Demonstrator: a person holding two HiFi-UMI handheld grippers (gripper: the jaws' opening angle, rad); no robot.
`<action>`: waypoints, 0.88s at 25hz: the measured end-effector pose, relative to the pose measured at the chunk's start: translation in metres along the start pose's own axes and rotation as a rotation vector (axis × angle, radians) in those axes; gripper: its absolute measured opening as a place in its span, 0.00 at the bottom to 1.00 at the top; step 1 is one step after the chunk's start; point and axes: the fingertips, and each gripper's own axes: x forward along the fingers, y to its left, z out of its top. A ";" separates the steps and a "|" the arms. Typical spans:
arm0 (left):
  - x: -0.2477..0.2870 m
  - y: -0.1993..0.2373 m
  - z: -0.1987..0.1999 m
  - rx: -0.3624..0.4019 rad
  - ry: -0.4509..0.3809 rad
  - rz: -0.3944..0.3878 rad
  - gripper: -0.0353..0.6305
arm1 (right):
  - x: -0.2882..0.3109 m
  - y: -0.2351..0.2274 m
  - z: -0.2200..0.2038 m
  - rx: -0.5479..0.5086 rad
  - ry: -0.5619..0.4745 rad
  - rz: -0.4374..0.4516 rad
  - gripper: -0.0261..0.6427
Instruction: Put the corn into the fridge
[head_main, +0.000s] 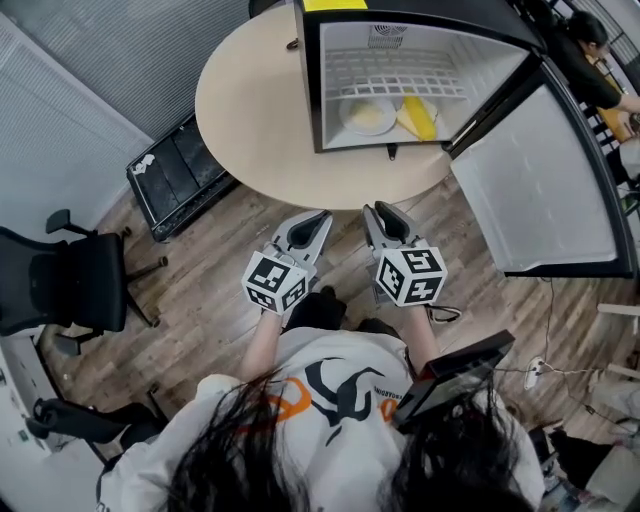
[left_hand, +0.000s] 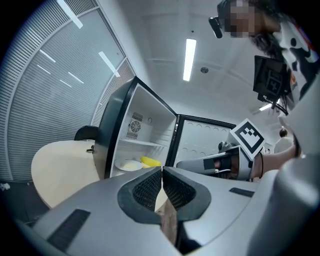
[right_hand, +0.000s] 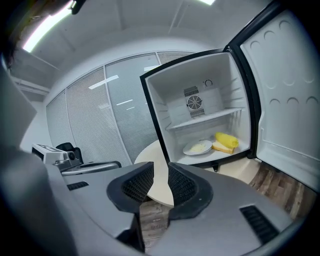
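Corn (head_main: 420, 117) inside fridge (head_main: 335, 60), grippers empty

Corn lies on the fridge floor, just beside a plate (head_main: 370, 117); door (head_main: 540, 180) open. Left gripper (head_main: 322, 214): jaws together, nothing held. Right gripper (head_main: 370, 210): narrow gap, nothing between.

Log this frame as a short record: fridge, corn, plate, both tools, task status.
fridge: on the round table, door swung open
corn: inside the fridge, right of the plate
plate: white, on the fridge floor
left tool: shut, empty, held short of the table
right tool: slightly apart, nothing between
task status: corn appears already inside
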 end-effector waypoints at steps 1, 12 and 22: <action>0.000 -0.003 0.000 -0.001 -0.001 0.006 0.07 | -0.005 -0.003 0.000 0.001 -0.007 -0.005 0.18; 0.010 -0.087 -0.013 0.009 0.016 0.028 0.07 | -0.081 -0.044 -0.010 0.004 -0.028 0.002 0.14; 0.000 -0.166 -0.035 0.020 0.037 0.045 0.07 | -0.151 -0.057 -0.040 0.009 -0.010 0.048 0.12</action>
